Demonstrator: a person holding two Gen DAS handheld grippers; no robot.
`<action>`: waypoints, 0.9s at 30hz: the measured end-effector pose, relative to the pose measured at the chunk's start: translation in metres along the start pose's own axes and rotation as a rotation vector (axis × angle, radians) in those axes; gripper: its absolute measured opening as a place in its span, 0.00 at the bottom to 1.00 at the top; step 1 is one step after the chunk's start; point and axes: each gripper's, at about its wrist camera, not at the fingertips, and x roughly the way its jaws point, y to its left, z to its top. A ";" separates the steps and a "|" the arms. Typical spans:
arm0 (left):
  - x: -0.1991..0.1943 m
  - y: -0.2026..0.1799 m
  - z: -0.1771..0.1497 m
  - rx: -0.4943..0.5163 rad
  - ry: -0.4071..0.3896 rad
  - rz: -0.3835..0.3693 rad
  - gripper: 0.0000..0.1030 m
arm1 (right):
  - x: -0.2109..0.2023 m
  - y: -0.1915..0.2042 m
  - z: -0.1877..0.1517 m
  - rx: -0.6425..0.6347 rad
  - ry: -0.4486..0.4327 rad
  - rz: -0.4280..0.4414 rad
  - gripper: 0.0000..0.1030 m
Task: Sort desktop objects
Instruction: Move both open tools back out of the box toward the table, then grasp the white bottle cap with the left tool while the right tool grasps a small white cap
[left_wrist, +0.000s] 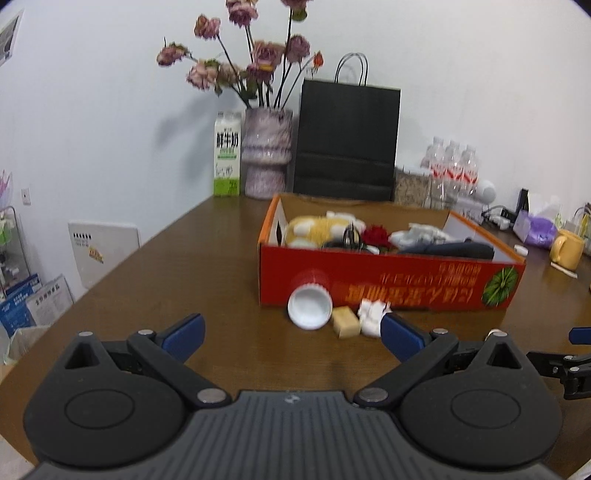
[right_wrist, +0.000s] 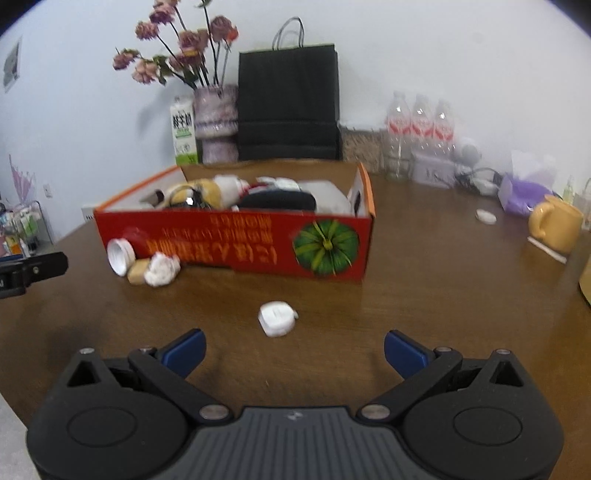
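Observation:
A red cardboard box (left_wrist: 388, 288) (right_wrist: 236, 251) on the brown table holds a yellow plush toy (left_wrist: 317, 229), a dark pouch (right_wrist: 277, 201) and other items. Against its front lie a white jar on its side (left_wrist: 309, 307) (right_wrist: 120, 255), a tan block (left_wrist: 346, 322) (right_wrist: 138, 272) and a crumpled white wad (left_wrist: 373, 315) (right_wrist: 161, 269). A small white case (right_wrist: 277, 318) lies alone just ahead of my right gripper (right_wrist: 293, 350). My left gripper (left_wrist: 291, 336) is open and empty, just short of the jar. My right gripper is open and empty.
At the back stand a milk carton (left_wrist: 227, 155), a vase of dried flowers (left_wrist: 267, 153), a black paper bag (left_wrist: 347, 140) and water bottles (right_wrist: 419, 125). A yellow mug (right_wrist: 556, 227), a tissue box (right_wrist: 524, 192) and a small white lid (right_wrist: 485, 216) sit at the right.

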 end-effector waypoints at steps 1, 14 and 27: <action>0.001 0.001 -0.003 0.000 0.009 -0.001 1.00 | 0.002 -0.001 -0.002 0.001 0.007 -0.003 1.00; 0.011 0.002 -0.013 0.001 0.056 0.002 1.00 | 0.032 0.009 0.008 -0.044 0.054 0.004 0.86; 0.016 0.007 -0.012 -0.016 0.066 -0.002 1.00 | 0.052 0.016 0.021 -0.042 0.068 0.022 0.24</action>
